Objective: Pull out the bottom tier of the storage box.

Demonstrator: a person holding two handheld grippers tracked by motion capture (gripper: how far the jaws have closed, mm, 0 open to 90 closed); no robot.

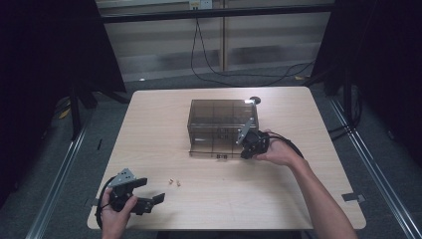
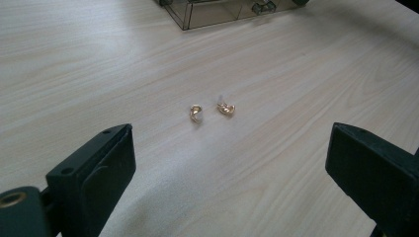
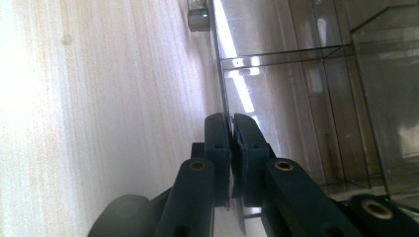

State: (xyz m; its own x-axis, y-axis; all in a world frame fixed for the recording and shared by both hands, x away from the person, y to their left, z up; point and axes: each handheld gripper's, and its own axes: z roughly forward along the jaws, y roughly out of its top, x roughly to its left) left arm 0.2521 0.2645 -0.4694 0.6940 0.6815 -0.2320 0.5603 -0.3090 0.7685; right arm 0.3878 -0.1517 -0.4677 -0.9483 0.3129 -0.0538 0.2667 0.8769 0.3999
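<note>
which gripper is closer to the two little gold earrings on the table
Left. The left gripper sits open just short of the gold earrings, facing them. The right gripper is farther off, shut on the smoky clear box.

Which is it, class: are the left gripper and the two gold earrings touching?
Apart. The left gripper view shows the left gripper open, with bare table between it and the earrings.

Glossy gold earrings (image 2: 212, 110) on matt pale wood-grain table (image 2: 296, 74).
</note>
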